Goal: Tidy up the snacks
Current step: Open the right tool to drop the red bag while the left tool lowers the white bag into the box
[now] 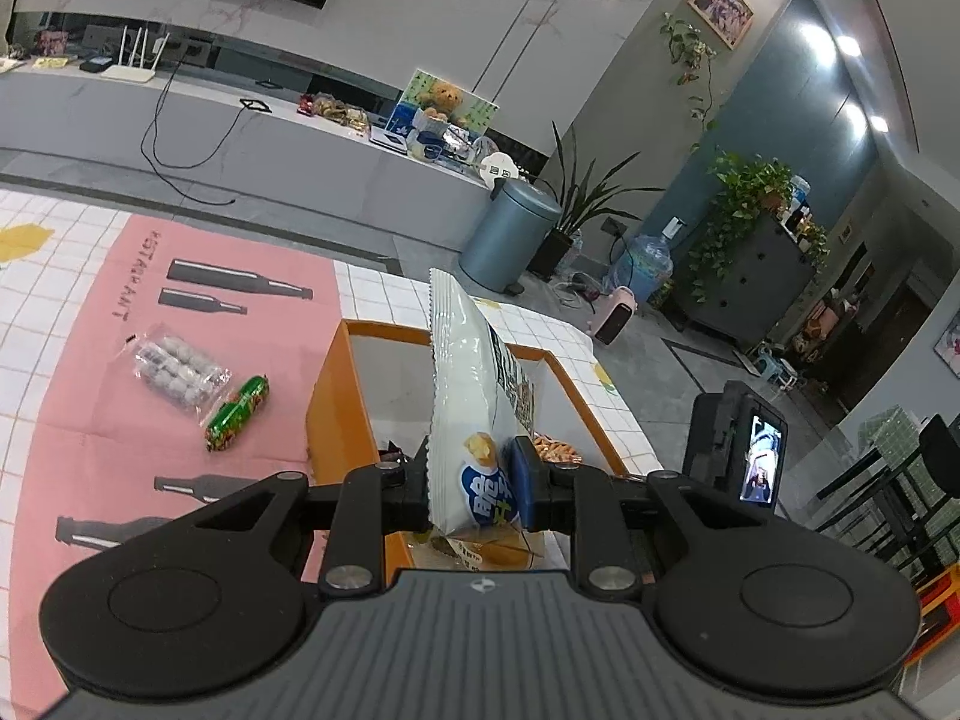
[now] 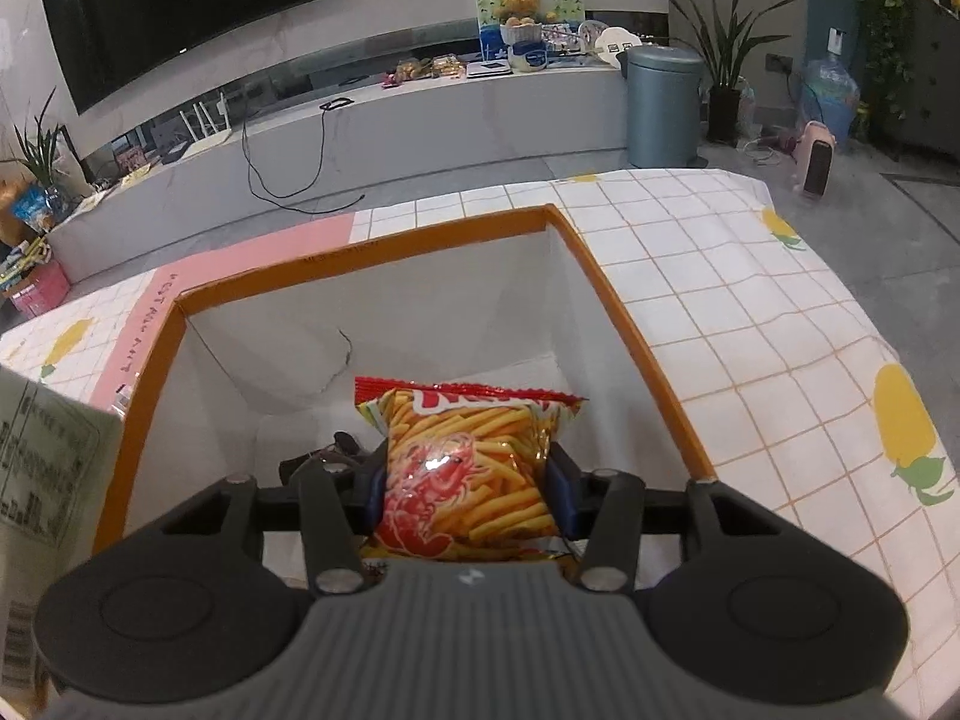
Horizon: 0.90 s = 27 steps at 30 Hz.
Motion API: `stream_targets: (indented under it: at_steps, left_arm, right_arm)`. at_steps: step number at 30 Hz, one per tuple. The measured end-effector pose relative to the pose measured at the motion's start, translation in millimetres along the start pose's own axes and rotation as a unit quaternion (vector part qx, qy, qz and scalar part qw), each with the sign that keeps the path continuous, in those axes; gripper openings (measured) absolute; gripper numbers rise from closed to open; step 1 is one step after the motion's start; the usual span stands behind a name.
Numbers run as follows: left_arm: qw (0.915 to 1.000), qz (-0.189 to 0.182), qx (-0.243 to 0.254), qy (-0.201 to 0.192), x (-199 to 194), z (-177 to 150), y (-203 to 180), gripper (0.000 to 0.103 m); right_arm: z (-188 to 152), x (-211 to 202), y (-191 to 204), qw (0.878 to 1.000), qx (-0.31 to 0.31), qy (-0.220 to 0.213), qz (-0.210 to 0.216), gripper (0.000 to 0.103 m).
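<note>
My left gripper (image 1: 474,489) is shut on a white snack bag (image 1: 474,408) held upright over the near left part of the orange-rimmed box (image 1: 336,372). My right gripper (image 2: 468,492) is shut on a red shrimp-stick bag (image 2: 468,474) held inside the same box (image 2: 606,294), above its white floor. The right gripper's body (image 1: 738,450) shows at the right in the left wrist view. The white bag's back (image 2: 48,480) shows at the left edge of the right wrist view. A clear pack of wrapped sweets (image 1: 174,369) and a green snack pack (image 1: 237,411) lie on the pink mat left of the box.
The box stands on a table with a white checked cloth (image 2: 750,312) and a pink mat (image 1: 120,360). A dark item (image 2: 336,450) lies on the box floor near my right gripper. Beyond the table are a grey bin (image 1: 510,234), potted plants and a long TV bench (image 2: 420,108).
</note>
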<state>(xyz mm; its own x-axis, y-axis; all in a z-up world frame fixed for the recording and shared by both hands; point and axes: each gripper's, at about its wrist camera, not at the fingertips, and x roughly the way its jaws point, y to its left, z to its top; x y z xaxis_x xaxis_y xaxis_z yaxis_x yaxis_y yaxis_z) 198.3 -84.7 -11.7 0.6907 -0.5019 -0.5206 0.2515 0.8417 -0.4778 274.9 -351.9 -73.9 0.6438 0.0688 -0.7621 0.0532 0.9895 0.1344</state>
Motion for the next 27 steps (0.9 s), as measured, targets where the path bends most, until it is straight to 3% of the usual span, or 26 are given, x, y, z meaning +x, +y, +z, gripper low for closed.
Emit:
stream_targets:
  at_steps: [6, 18, 23, 27]
  left_arm:
    - [1.0, 0.007, 0.004, -0.001, -5.3, -1.1, -0.1, 0.026]
    - [0.9998, 0.016, 0.005, 0.008, -7.1, 5.1, -9.5, 0.026]
    - [0.9992, 0.015, -0.029, 0.025, 13.1, 10.1, -12.4, 0.026]
    - [0.9991, 0.016, -0.031, 0.023, 36.0, 12.9, -16.8, 0.026]
  right_arm:
    - [1.7, -10.6, 13.2, 1.0, -0.026, -0.013, -0.003, 0.078]
    - [-2.4, -68.0, -20.7, 0.996, 0.049, -0.076, 0.015, 0.081]
    - [-14.4, -84.2, -41.3, 0.99, 0.109, -0.091, 0.009, 0.081]
    - [-14.1, -92.6, -38.8, 0.989, 0.102, -0.103, 0.008, 0.081]
